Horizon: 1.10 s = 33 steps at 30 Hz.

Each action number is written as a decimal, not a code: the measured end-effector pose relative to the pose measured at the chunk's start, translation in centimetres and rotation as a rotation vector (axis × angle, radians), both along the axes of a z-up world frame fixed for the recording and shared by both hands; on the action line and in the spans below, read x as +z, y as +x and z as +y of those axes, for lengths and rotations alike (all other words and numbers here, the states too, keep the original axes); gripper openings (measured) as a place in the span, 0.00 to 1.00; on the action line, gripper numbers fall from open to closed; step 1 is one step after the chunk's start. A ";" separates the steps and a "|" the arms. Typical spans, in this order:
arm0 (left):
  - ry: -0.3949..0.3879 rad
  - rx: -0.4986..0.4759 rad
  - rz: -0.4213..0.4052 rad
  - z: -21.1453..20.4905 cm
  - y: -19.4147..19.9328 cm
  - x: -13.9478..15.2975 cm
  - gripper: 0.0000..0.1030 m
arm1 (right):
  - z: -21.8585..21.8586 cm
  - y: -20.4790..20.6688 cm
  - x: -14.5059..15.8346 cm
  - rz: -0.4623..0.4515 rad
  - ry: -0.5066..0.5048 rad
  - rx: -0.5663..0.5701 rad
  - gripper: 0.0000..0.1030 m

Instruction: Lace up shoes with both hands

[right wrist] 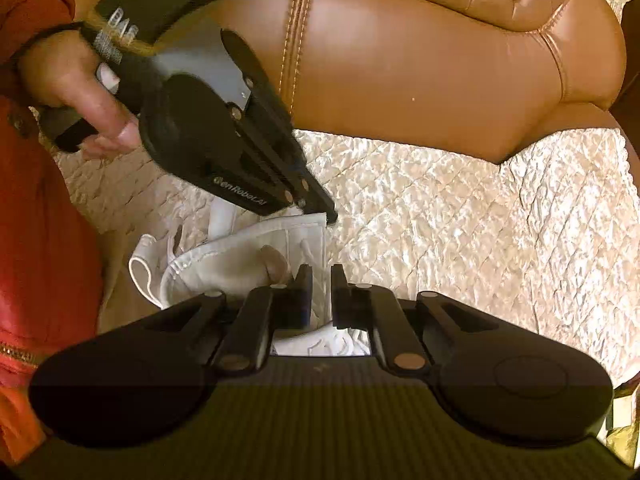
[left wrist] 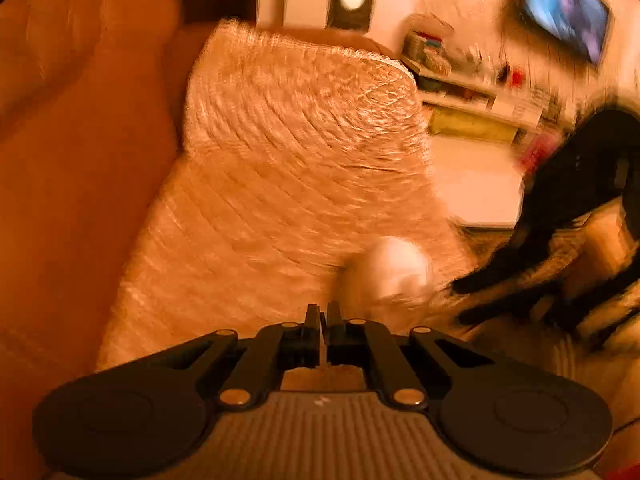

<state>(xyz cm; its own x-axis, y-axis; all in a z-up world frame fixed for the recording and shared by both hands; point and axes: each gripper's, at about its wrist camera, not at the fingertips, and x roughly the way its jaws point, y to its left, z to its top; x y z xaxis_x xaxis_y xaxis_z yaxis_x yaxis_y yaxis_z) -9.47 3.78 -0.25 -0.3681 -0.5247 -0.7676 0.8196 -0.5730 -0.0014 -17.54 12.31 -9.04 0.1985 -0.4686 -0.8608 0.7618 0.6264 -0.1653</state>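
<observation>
A white shoe [right wrist: 236,256] lies on the quilted cover, just under and ahead of my right gripper [right wrist: 321,280]. Its jaws stand a narrow gap apart, with white shoe fabric showing through the gap and nothing visibly pinched. A thin white lace [right wrist: 308,249] lies on the shoe just ahead of the tips. My left gripper [right wrist: 331,216], held by a hand [right wrist: 80,92], reaches in from the upper left, its closed tips at the shoe's upper edge. The blurred left wrist view shows the left gripper [left wrist: 323,312] shut, the shoe [left wrist: 396,268] to its right and the right gripper [left wrist: 520,280] beyond.
A cream quilted cover [right wrist: 460,240] spreads over a brown leather sofa [right wrist: 420,80], whose cushion rises right behind the shoe. A red sleeve [right wrist: 40,220] fills the left edge. Across the room are a shelf [left wrist: 472,92] and a wall screen [left wrist: 568,12].
</observation>
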 end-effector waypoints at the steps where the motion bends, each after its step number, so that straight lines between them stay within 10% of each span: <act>1: -0.008 0.021 -0.017 -0.3 0.7 -0.1 0.01 | 0.0 0.0 0.0 0.002 -0.001 -0.001 0.12; 9: -0.064 0.153 0.086 -1.7 4.2 5.2 0.02 | -1.7 -1.6 1.6 -0.186 0.031 -0.135 0.12; 12: -0.111 0.119 0.146 -1.2 3.6 8.0 0.02 | -4.1 -1.6 2.2 -0.294 0.056 -0.227 0.44; 17: -0.161 0.082 0.161 -0.3 2.7 10.2 0.00 | -6.0 0.7 1.8 -0.310 0.030 -0.180 0.45; 18: -0.155 0.084 0.161 -0.4 2.8 10.2 0.00 | -6.2 0.9 1.5 -0.300 0.037 -0.189 0.42; 19: -0.141 0.089 0.167 -0.6 3.0 10.0 0.00 | -6.3 1.0 1.1 -0.286 0.057 -0.200 0.13; 20: -0.118 0.097 0.180 -0.7 3.2 9.7 0.00 | -6.3 1.0 0.7 -0.275 0.082 -0.226 0.05; 24: 0.010 0.132 0.269 -1.9 4.3 7.8 0.05 | -4.8 -0.6 0.8 -0.310 0.072 -0.335 0.05; 27: 0.166 0.114 0.419 -3.1 5.8 5.6 0.17 | -4.7 -3.3 2.5 -0.501 0.049 -0.476 0.05; 29: 0.184 0.045 0.437 -3.1 5.7 4.9 0.40 | -4.8 -5.4 3.4 -0.666 0.044 -0.563 0.04; 33: 0.150 -0.108 0.451 -1.9 3.7 5.2 0.53 | -4.7 -8.1 3.7 -0.951 0.059 -0.647 0.04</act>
